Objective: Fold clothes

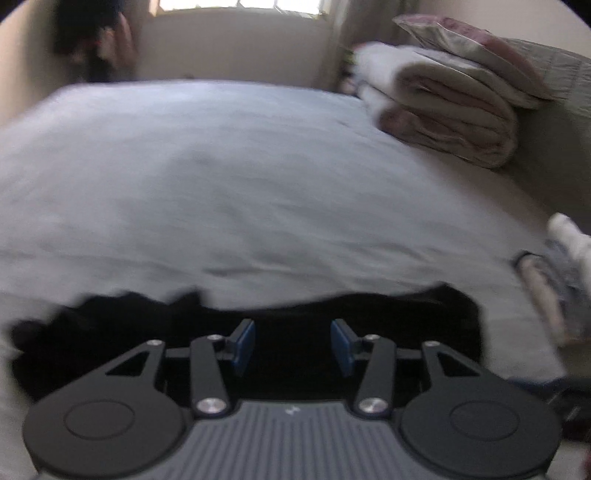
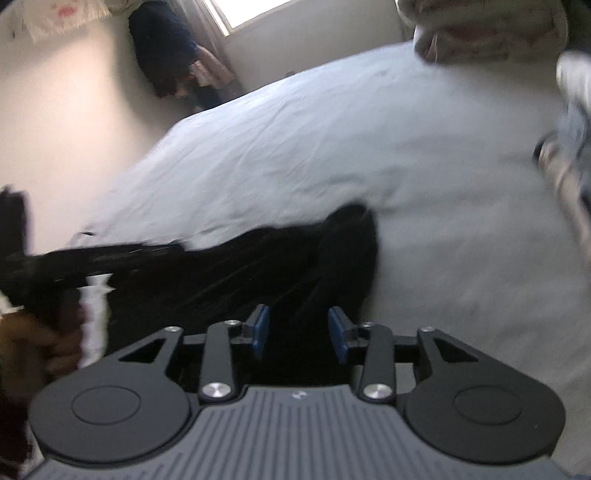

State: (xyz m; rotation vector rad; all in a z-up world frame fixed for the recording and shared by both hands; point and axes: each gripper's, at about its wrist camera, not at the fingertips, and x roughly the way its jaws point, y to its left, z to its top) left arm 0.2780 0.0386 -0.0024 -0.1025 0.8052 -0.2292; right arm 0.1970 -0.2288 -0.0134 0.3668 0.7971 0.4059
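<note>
Before me the pale bed (image 1: 229, 177) lies free across the frame's middle. Folded blankets (image 1: 443, 114) block the upper right, a clothes pile (image 1: 554, 280) the right edge, the black garment (image 1: 369, 314) the bottom.

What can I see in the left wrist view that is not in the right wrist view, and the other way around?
Only the left wrist view shows the whole stack of folded blankets at the far right of the bed, with a pillow on top, and the left gripper, its jaws open over the black garment.

Only the right wrist view shows a hand at the left edge gripping a white handle, and the right gripper, its jaws open.

Both show the black garment on the white bedsheet, the window, and dark clothes hanging on the wall.
</note>
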